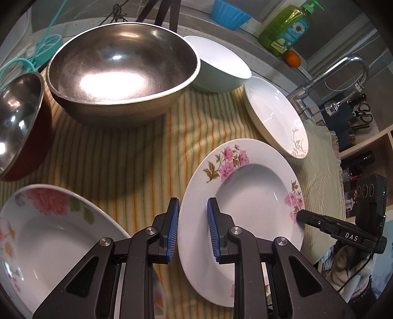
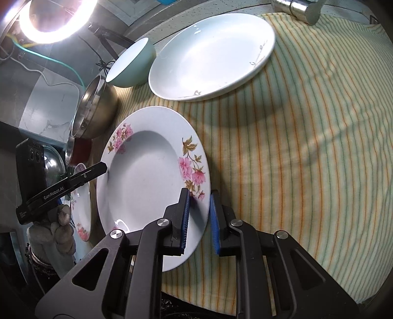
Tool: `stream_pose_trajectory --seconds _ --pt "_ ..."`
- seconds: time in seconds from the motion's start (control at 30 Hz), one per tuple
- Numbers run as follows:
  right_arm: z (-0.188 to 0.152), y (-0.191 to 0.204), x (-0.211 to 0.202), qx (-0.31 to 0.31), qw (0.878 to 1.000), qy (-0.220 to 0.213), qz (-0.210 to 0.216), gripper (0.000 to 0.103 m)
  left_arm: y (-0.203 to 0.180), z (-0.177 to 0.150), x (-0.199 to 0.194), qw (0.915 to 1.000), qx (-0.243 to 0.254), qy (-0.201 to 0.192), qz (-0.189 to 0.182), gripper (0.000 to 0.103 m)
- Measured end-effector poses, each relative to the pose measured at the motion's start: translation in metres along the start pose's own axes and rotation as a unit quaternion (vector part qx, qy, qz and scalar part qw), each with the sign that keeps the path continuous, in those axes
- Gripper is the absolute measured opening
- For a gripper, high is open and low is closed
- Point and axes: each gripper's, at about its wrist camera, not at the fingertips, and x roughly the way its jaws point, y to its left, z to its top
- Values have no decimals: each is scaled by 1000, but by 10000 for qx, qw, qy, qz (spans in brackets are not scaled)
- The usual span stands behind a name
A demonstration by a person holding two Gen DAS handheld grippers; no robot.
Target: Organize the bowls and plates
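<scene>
My left gripper (image 1: pixel 192 229) and right gripper (image 2: pixel 199 220) look alike: black angular arms, silver round screws, ribbed blue pads (image 1: pixel 174 230). One side reads "DAS", the other "GenRobot.AI". I see a grey knit glove (image 2: pixel 62 229) below.

Bright ring-lamp light, strong glare on metal, heavy fisheye bending in both views.

A ring lamp (image 2: pixel 57 22) blazes at the top left of the right wrist view, its centre blown out white. Its reflection burns a white patch in the large steel bowl (image 1: pixel 122 71) and small glints on the flowered plate (image 2: pixel 147 181). Broad soft shadows lie across the striped cloth (image 2: pixel 307 147). Both pictures are sharp in the middle, curve strongly toward the edges and end in black corners; the nearest gripper parts look slightly soft.
</scene>
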Motion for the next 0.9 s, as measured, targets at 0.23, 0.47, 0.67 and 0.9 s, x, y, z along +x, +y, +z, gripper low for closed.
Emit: stream_pose_trajectory --seconds 0.23,0.47,0.67,0.9 --pt "-9 -12 -11 -28 10000 -9 -68 17 -12 -19 -1 10000 -30 3 -68 21" --pt "-16 -18 -19 -101 9999 -4 -110 17 -20 -36 -3 9999 -111 -39 -101 21" --pt "-22 -19 -23 -196 9997 -3 -148 17 -23 -48 -5 9998 -171 -78 -92 21" --pt "-24 -21 -25 -206 9997 -8 -147 17 -25 -55 -6 9996 -252 -96 -105 21"
